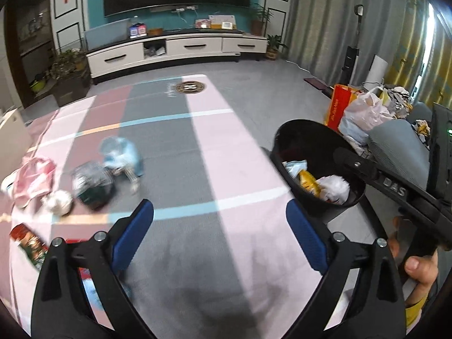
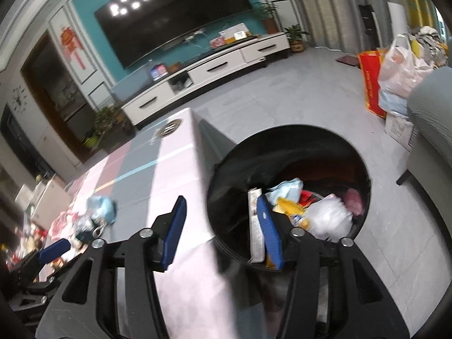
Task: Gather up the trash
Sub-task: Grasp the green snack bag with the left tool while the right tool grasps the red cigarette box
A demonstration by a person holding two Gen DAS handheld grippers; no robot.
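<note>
Step in hand: between pickups. Both tools stand apart, empty: right tool (image 2: 223, 226) at the bin (image 2: 364, 169), left tool (image 1: 220, 226) facing trash (image 1: 93, 186) left of the bin. Next: grasp one piece.

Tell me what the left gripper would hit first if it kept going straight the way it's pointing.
Most likely the tablecloth: the open, empty left gripper angles down at bare cloth. The trash pile lies left of that line, the black bin right. Depth is uncertain.

Bare tablecloth (image 1: 197, 169) lies between the litter pile (image 1: 90, 180) and bin (image 1: 316, 169).
</note>
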